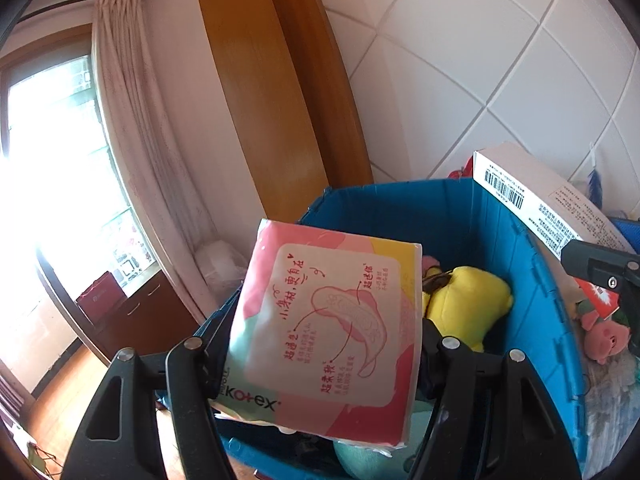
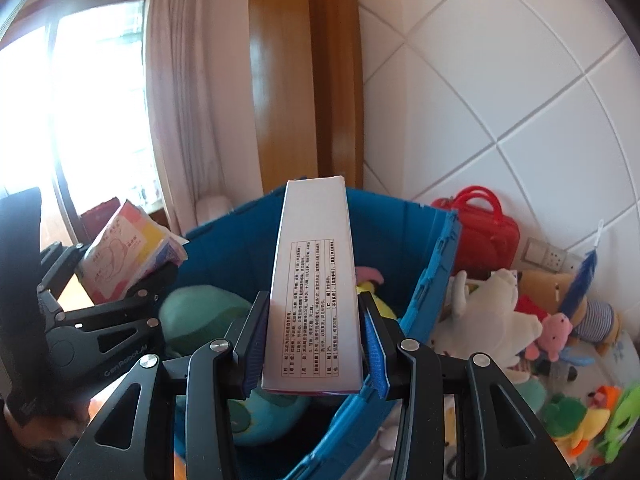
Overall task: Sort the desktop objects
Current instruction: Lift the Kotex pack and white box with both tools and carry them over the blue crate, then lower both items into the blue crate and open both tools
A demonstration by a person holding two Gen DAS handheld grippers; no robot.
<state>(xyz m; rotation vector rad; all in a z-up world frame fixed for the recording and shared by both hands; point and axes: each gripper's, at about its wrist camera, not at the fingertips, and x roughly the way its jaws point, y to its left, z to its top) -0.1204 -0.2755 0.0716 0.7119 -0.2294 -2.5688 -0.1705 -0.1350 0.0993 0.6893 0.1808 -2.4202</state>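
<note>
Left wrist view: left gripper (image 1: 320, 344) has its jaws set fairly wide and clamped on a soft pink pad pack (image 1: 328, 332), Kotex print at its lower edge, diagram face toward the camera. Pack is held up over the near-left rim of the blue bin (image 1: 532, 280), tilted a little. Inside the bin, a yellow plush (image 1: 468, 304) sits against the far-right wall, and a teal plush (image 1: 356, 456) pokes out below the pack. At the right edge the white box (image 1: 540, 196) with a barcode comes in above the bin rim, along with part of the other tool. A pink pig plush (image 1: 604, 336) lies outside the bin on the right. Wooden door frame (image 1: 280, 92), curtain (image 1: 132, 120) and tiled wall (image 1: 500, 72) behind. Right wrist view: right gripper (image 2: 314, 344) is closed partway on the long white box (image 2: 312, 280), blue pads (image 2: 256, 344) pressing both long sides, printed text panel facing up; box sticks forward over the middle of the blue bin (image 2: 428, 272). The left gripper (image 2: 132, 280) shows at left holding the pad pack (image 2: 124, 252) beside the bin's left rim. Teal plush (image 2: 200, 316) lies in the bin. Outside right: red bag (image 2: 484, 228) against the wall, white plush (image 2: 492, 312), a heap of small toys (image 2: 580, 412).
</note>
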